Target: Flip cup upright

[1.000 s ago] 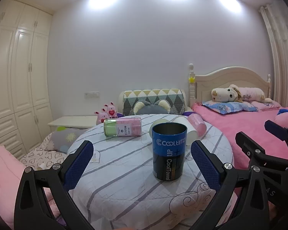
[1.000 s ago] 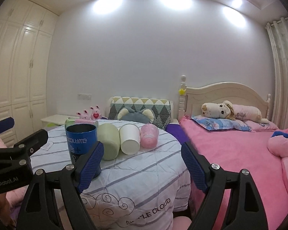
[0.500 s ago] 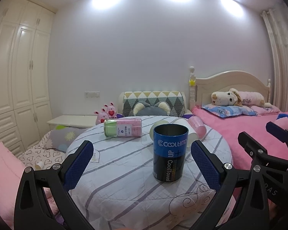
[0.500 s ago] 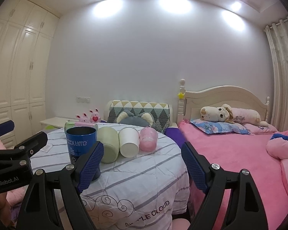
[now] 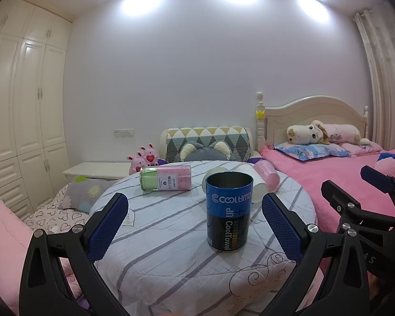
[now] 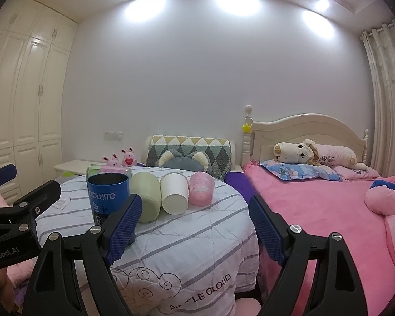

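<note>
A blue and black CoolTime cup point(image 5: 229, 214) stands upright, mouth up, on the round table point(image 5: 171, 250); it also shows in the right wrist view point(image 6: 108, 197). My left gripper point(image 5: 194, 226) is open and empty, its pads on either side of the cup and nearer the camera, not touching it. My right gripper point(image 6: 194, 226) is open and empty, over the table's right edge. Behind the blue cup lie a green cup point(image 6: 146, 197), a white cup point(image 6: 174, 193) and a pink cup point(image 6: 201, 188), all on their sides.
A pink and green jar point(image 5: 166, 181) lies on its side at the table's back left. A pink bed point(image 6: 316, 210) with a plush dog point(image 6: 302, 152) is to the right. A patterned cushion point(image 5: 208, 143) and a white nightstand point(image 5: 97, 169) stand behind the table.
Both views have drifted slightly: the blue cup sits a little lower and further right in the left wrist view. Both grippers stay open. The cups have not moved.
</note>
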Demonstrator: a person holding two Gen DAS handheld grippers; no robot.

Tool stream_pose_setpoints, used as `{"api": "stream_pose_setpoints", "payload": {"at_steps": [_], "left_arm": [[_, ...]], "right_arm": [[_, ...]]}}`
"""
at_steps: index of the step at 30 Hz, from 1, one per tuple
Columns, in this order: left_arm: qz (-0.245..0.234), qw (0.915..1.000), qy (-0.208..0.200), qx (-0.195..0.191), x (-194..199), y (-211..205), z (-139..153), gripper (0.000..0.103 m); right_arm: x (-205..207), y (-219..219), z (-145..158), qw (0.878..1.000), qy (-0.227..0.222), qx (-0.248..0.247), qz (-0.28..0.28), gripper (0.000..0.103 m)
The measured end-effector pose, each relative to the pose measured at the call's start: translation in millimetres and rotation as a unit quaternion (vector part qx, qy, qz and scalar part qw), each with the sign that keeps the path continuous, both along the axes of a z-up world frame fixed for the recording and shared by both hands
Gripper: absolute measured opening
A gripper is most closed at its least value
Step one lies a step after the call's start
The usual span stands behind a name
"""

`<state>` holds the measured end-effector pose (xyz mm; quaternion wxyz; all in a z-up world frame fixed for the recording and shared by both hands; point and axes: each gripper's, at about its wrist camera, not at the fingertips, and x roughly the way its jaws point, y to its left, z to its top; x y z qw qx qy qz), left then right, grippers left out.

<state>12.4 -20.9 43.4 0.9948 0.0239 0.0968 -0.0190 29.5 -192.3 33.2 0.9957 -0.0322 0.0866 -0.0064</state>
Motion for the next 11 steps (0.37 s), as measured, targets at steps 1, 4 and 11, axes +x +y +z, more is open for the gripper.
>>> {"api": "stream_pose_setpoints", "payload": {"at_steps": [1,4,11], "left_arm": [[-0.001,1.0000,0.000,0.000,0.0,0.0,0.1,0.103],[-0.001,1.0000,0.001,0.000,0.0,-0.3,0.0,0.103],[-0.003,1.0000,0.002,0.001,0.6,-0.8,-0.6,0.103]], "right_arm": [[0.5,0.7,-0.4,1.000,0.002,-0.001,0.001,0.084],[1.8,2.7,-1.8,1.000,0.010,-0.004,0.001,0.084],[1.1,4.1,-2.3,1.000,0.015,-0.007,0.001,0.084]]}}
